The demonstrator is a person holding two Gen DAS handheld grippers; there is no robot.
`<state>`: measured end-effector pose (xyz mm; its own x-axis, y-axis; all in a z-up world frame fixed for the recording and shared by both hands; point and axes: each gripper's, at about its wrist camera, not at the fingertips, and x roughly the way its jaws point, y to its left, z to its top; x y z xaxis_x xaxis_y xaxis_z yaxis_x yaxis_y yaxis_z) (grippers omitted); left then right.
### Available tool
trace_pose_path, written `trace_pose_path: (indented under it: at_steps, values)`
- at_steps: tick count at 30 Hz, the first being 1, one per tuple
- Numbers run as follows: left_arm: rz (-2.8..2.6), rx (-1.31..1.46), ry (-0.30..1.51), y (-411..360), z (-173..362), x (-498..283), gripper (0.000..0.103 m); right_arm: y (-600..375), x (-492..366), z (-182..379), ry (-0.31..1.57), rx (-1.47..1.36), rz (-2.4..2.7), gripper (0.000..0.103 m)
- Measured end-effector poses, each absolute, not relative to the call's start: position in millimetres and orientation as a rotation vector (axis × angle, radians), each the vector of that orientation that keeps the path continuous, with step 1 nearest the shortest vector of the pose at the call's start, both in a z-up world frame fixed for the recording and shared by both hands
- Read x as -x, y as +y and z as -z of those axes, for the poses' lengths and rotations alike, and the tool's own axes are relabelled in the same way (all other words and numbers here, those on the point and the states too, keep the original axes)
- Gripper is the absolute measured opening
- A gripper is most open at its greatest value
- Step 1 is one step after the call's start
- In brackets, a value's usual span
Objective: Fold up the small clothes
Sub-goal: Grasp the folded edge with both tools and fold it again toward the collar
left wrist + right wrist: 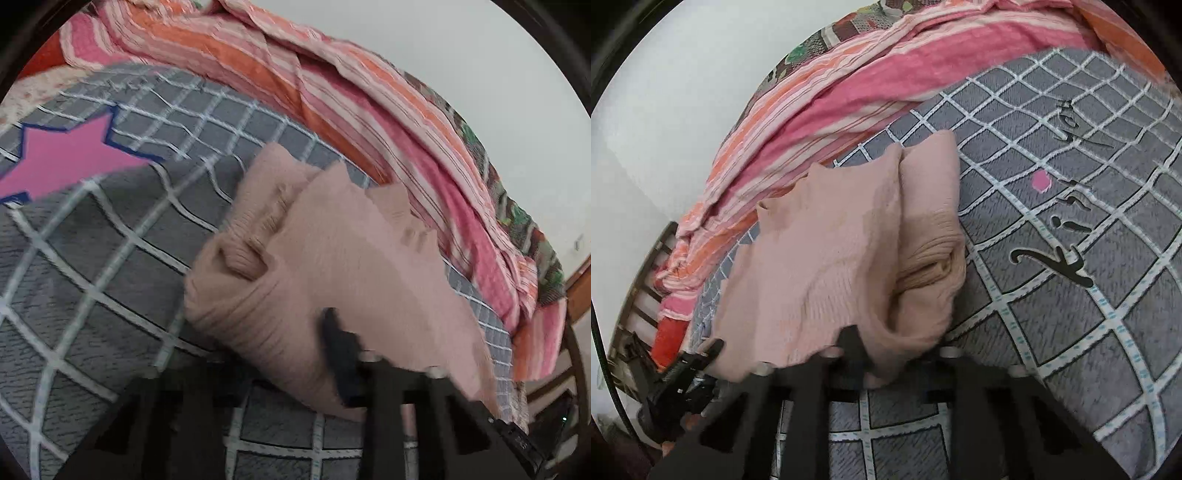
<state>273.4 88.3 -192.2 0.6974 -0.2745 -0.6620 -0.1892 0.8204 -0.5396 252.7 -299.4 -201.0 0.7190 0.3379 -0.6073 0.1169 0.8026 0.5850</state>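
Left wrist view: pink knit garment (332, 266) is lying bunched on the grey checked bedcover (92, 280), spreading from centre toward 4 o'clock.
Right wrist view: same garment (820, 266) is sitting centre-left, ribbed folds bunching at its 3 o'clock side.
Left tongs (341, 354): pinching the garment's near hem at 6 o'clock, one dark finger showing against the knit.
Right tongs (851, 350): pinching the near hem too, cloth wrapping over the finger.
Left tongs, seen from the right: showing at 8 o'clock (701, 354), at the garment's far corner.
Handling: looking light, soft and stretchy; likely sagging and sliding between grips, nothing fragile.
Grip advice: taking the hem corners, well apart, is keeping the edge taut; ribbed band is offering thicker purchase.
Surroundings: striped pink-orange blanket (332, 85) is piling along the bed's far edge at 12 to 2 o'clock.
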Motion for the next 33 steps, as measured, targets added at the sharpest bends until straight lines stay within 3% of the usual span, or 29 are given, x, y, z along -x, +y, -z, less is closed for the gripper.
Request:
trace_pose_path:
  at_steps: [2, 5, 33]
  values:
    - [0.077, 0.661, 0.805, 92, 196, -274, 0.011, -304, -252, 202, 0.765, -0.674, -0.146, 0.010]
    - [0.086, 0.647, 0.790, 91, 192, -269, 0.010, -306, -248, 199, 0.738, -0.678, -0.149, 0.009]
    - [0.212, 0.559, 0.791, 59, 163, -130, 0.009, -345, -103, 160, 0.699, -0.714, -0.059, 0.008]
